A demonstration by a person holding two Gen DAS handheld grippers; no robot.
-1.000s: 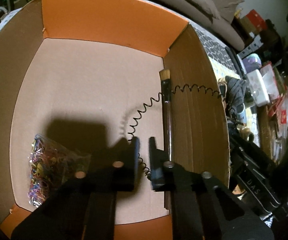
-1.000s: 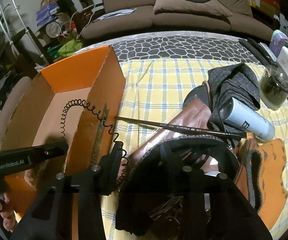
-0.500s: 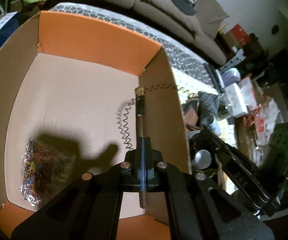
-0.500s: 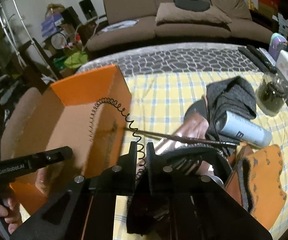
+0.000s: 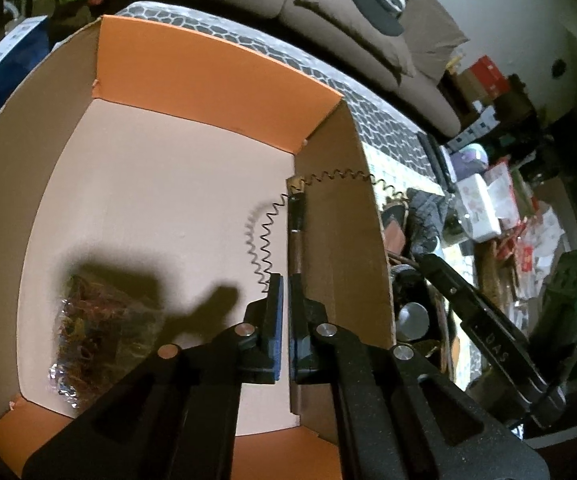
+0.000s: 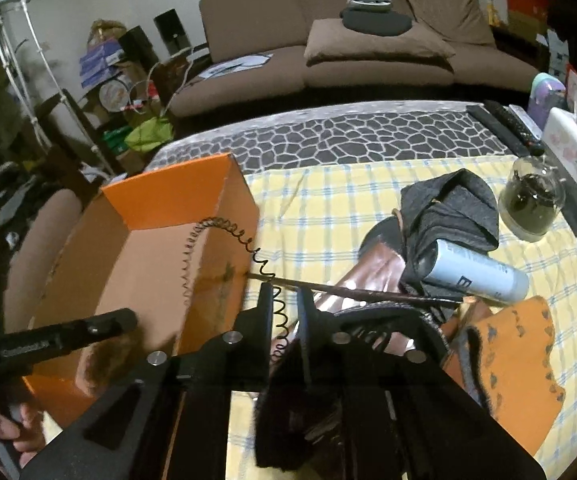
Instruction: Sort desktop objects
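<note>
Jaws parted slightly around springy coiled cord [image 6: 276,312].

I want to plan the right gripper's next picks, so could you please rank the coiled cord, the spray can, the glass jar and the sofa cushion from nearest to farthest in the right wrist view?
From the right gripper:
1. Coiled cord, between its fingers.
2. Spray can, right, lying on the cloth.
3. Glass jar, farther right.
4. Sofa cushion, far back.

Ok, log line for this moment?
left gripper: just opening, gap empty | right gripper: just opening around coiled cord | coiled cord: draped over orange box wall
</note>
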